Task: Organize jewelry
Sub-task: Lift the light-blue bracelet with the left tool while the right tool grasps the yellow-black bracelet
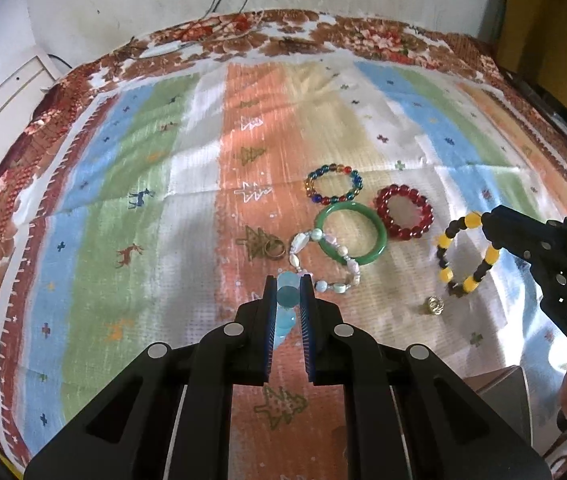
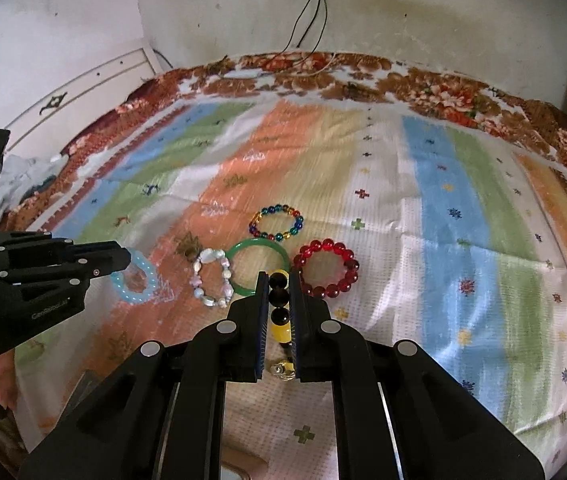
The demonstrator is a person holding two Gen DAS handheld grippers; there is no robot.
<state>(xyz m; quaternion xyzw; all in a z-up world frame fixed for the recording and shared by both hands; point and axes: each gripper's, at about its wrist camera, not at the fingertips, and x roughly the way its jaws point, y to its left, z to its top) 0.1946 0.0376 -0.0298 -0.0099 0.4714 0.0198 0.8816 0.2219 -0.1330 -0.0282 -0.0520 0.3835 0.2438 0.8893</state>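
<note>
Both grippers are lifting bracelets above the cloth's (image 1: 131, 184) middle: the left gripper (image 1: 288, 298) clamping the blue bracelet (image 2: 135, 278), the right gripper (image 2: 279, 300) clamping the yellow-black bracelet (image 1: 465, 254). Keeping each pinch firm should prevent swinging or snagging.

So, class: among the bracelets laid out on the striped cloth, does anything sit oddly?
Yes. The pale mixed-bead bracelet lies across the rim of the green bangle, overlapping it, while the multicoloured bracelet and the red bracelet each lie flat with no overlap. Nothing looks broken or spilled.
</note>
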